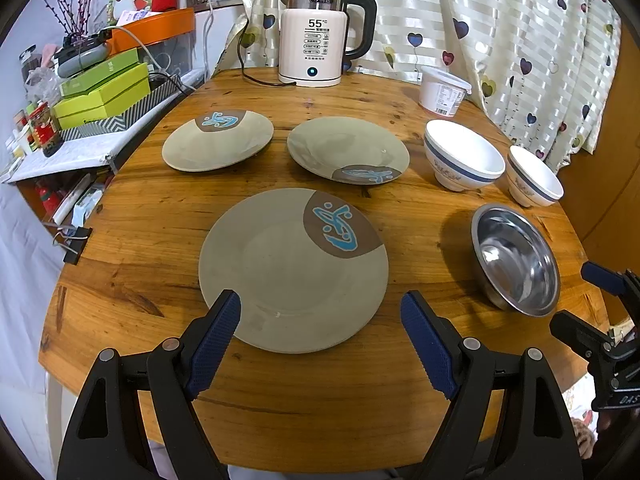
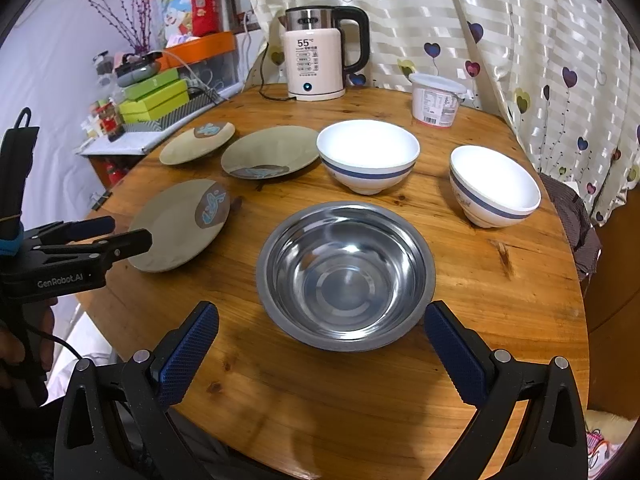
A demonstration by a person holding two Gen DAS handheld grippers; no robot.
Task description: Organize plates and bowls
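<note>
Wood, warm and knotty, fills both of my views: a round table (image 1: 132, 292) pushed against a cream striped curtain (image 1: 500, 40) dotted with hearts. At its far edge stands a cream electric kettle (image 1: 314, 40) showing 55, with a white lidded tub (image 1: 442, 92) to its right. A cluttered side shelf holds green boxes (image 1: 102, 92).

I count three plates, all round, matte beige stoneware with a brown patch and blue motif: a near plate (image 1: 280, 276) straight ahead of my left tool, a far left plate (image 1: 218, 140), and a middle plate (image 1: 348, 150) beside it. None touch.

I count three bowls. Two are white ceramic with a blue band: a left white bowl (image 2: 368, 156) and a right white bowl (image 2: 494, 186), standing apart. The third is a shiny steel bowl (image 2: 346, 276), sitting upright right in front of my right tool.

My left gripper (image 1: 320, 312) is spread wide and holds nothing, its ribbed blue pads (image 1: 214, 344) flanking the near plate's front rim. My right gripper (image 2: 320, 324) is likewise wide and empty, either side of the steel bowl's near edge.
</note>
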